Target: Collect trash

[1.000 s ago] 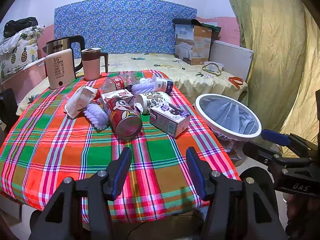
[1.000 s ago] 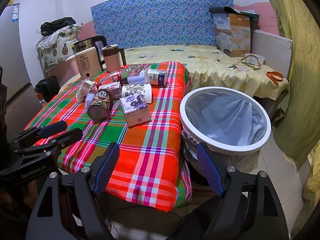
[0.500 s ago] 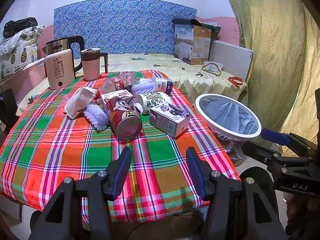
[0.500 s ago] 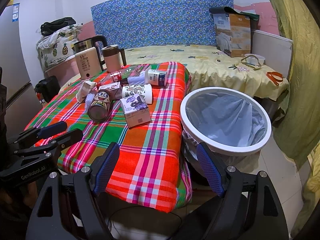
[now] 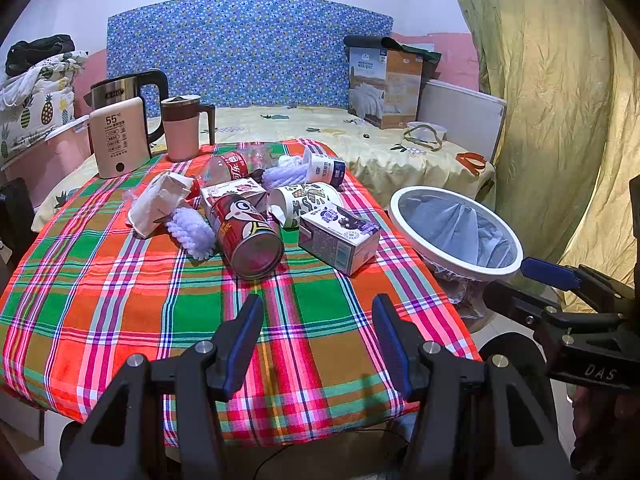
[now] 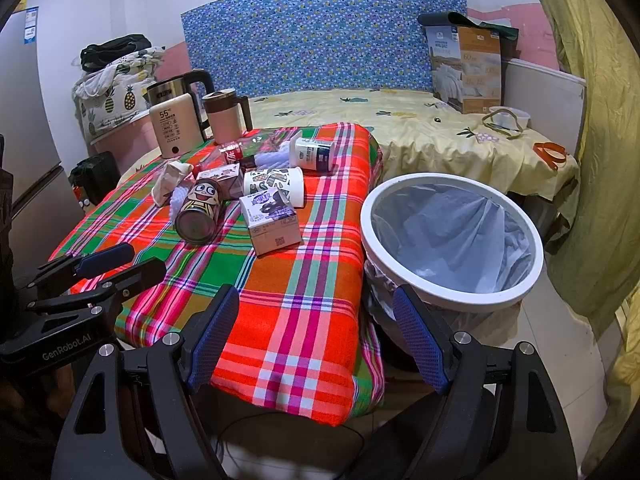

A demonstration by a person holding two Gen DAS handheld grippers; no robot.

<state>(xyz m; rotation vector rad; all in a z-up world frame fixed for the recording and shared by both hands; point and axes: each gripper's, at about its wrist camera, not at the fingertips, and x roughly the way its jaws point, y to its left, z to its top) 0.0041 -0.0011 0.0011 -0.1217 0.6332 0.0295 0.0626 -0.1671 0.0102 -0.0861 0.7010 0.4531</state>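
On the bench (image 5: 120, 312), under its bright plaid cloth, the trash sits bunched at the far middle. Just off the bench's right edge stands the white-rimmed bin (image 6: 452, 304), lined and waiting. Biggest in the pile, the red can (image 5: 248, 232) lies on its side, the purple carton (image 5: 340, 240) just beside it, a patterned paper cup (image 5: 304, 202) behind them. Both tools hang back at the near edge: left tool (image 5: 316, 332) gaping, empty; right tool (image 6: 316, 334) likewise spread wide, holding nothing.

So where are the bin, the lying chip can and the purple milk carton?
bin (image 6: 450, 298), right wrist view, near white rim.
chip can (image 5: 240, 222), left wrist view, red side.
milk carton (image 5: 338, 226), left wrist view, top face.
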